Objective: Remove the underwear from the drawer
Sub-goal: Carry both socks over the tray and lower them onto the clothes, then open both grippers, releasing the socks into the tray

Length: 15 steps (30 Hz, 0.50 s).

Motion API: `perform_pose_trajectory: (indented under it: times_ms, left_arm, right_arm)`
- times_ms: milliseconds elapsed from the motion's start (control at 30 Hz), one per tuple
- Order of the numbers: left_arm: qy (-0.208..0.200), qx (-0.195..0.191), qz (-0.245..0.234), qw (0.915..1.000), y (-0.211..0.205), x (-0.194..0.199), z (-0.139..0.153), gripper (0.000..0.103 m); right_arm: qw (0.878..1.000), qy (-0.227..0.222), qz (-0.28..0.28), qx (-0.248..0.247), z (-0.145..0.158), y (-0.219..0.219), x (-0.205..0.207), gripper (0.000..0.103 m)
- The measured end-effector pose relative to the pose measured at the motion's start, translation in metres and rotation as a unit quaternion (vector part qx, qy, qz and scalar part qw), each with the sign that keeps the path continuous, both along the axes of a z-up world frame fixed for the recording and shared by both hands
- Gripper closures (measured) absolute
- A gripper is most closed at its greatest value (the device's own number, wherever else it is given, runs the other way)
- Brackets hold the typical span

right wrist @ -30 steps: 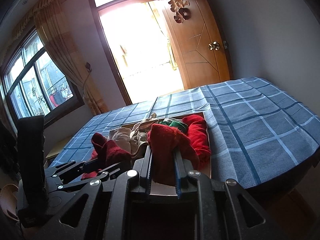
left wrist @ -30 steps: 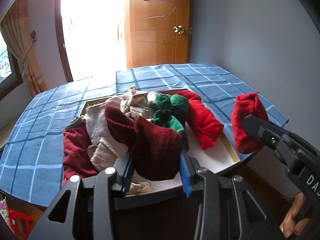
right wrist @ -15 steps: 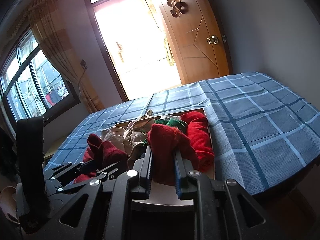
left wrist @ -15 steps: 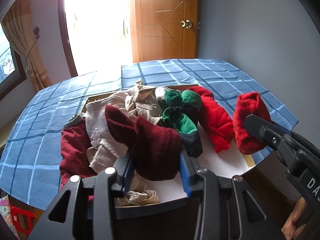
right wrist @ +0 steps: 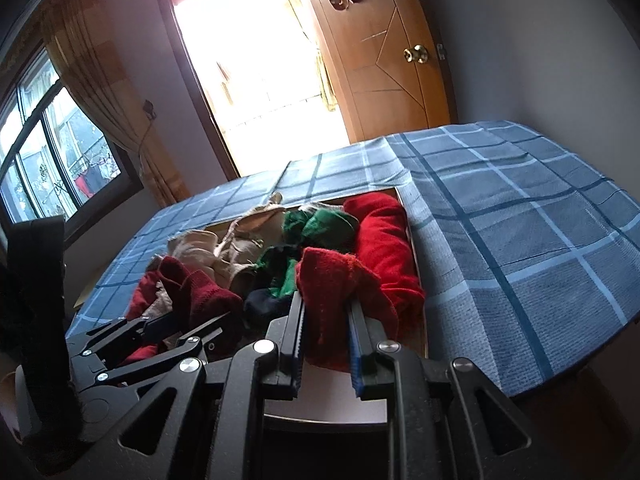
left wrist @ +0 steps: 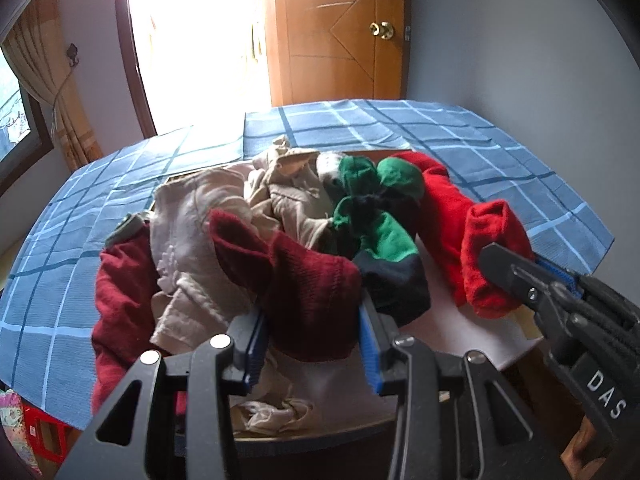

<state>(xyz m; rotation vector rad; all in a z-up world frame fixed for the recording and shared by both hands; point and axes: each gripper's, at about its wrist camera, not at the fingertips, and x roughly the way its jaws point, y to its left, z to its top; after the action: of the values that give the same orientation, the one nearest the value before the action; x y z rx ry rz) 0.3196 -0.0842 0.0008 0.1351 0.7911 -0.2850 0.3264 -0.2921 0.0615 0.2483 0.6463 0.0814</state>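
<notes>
An open drawer (left wrist: 460,336) with a white bottom holds a heap of garments: beige (left wrist: 192,224), green (left wrist: 384,232) and bright red (left wrist: 436,196) pieces. My left gripper (left wrist: 312,344) is shut on a dark maroon knitted garment (left wrist: 312,288), which bulges up between its blue pads (left wrist: 370,348) just above the heap. My right gripper (right wrist: 326,344) is shut on a bright red garment (right wrist: 332,288) over the drawer's right side. Each gripper shows in the other's view: the right gripper (left wrist: 516,264) with the red piece (left wrist: 492,248), the left gripper (right wrist: 188,318) with the maroon piece (right wrist: 200,296).
A blue checked cloth (right wrist: 520,248) covers the tabletop around the drawer. Behind it stand a wooden door (left wrist: 340,40), a bright doorway and a grey wall. A window with curtains (right wrist: 80,92) is at the left. A red crate (left wrist: 36,432) sits on the floor at lower left.
Both grippers have sunk toward the drawer with their garments still clamped. The heap looks larger and nearer, and the door has slid up in both views.
</notes>
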Motion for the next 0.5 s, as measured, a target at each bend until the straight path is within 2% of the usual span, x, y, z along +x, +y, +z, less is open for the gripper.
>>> perform_pose_trajectory:
  times_ms: [233, 500]
  left_arm:
    - [0.009, 0.009, 0.008, 0.9999, 0.0, 0.009, -0.013, 0.064]
    - [0.004, 0.017, 0.013, 0.9998, -0.006, 0.017, -0.019, 0.063]
  right_arm:
    - [1.0, 0.012, 0.009, -0.006, -0.009, 0.01, 0.013, 0.083]
    - [0.998, 0.044, 0.014, 0.039, -0.027, 0.012, 0.032, 0.082]
